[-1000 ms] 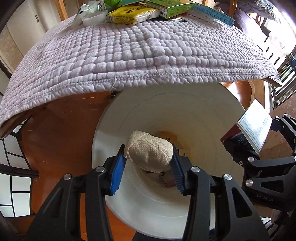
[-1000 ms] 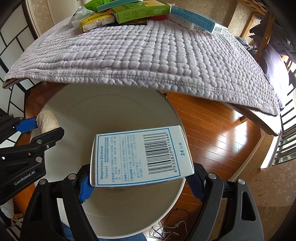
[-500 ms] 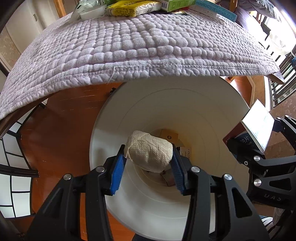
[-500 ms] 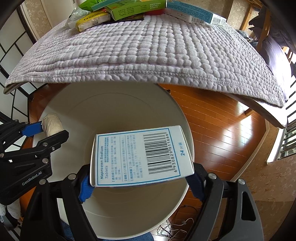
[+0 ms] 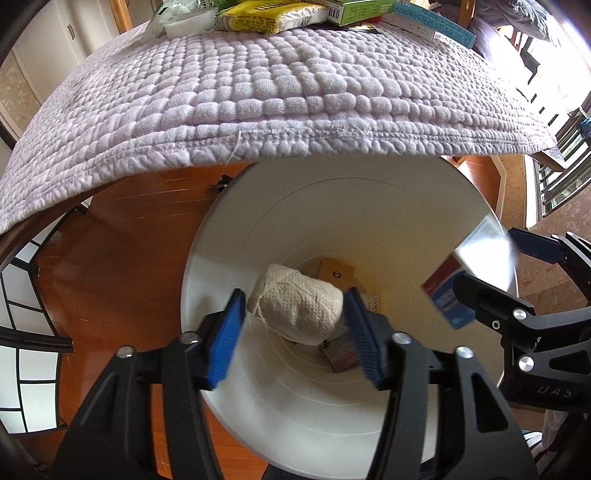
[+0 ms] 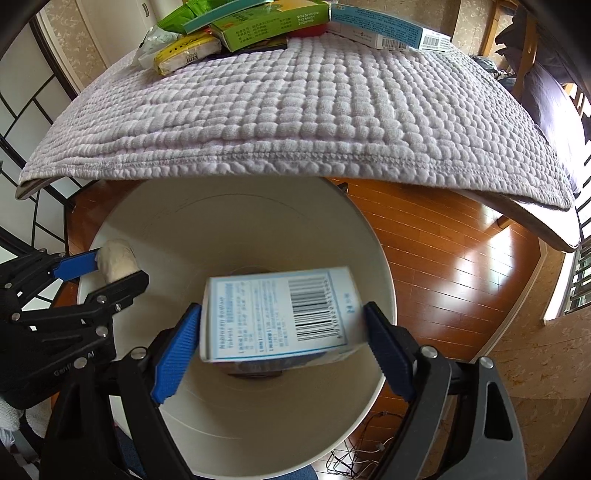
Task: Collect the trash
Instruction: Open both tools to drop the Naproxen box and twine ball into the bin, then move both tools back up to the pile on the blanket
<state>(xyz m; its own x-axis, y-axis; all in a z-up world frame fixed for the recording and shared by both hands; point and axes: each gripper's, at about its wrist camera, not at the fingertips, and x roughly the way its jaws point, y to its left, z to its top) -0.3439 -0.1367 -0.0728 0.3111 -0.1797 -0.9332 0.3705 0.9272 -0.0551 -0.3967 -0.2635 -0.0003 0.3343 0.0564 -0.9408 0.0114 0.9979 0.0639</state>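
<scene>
Both grippers hang over a white round bin [image 5: 229, 266], which also shows in the right wrist view [image 6: 384, 266]. My left gripper [image 5: 295, 325] has its jaws parted slightly wider than a crumpled paper wad [image 5: 295, 310], which sits loose between the pads. My right gripper [image 6: 282, 343] is open; a white and blue medicine box [image 6: 280, 317] is blurred and dropping between its pads into the bin. The box also shows in the left wrist view [image 5: 465, 273]. Small boxes [image 5: 336, 273] lie on the bin's bottom.
A table under a lilac quilted cloth [image 5: 258, 96] overhangs the bin's far rim. At its far edge lie a yellow packet [image 5: 266, 18], green boxes [image 6: 269, 22] and a blue-white box [image 6: 380, 26]. Wood floor [image 6: 461, 273] surrounds the bin.
Both grippers have opened over the bin. The medicine box has slipped out of the right pads and is falling. The paper wad has come free of the left pads.
</scene>
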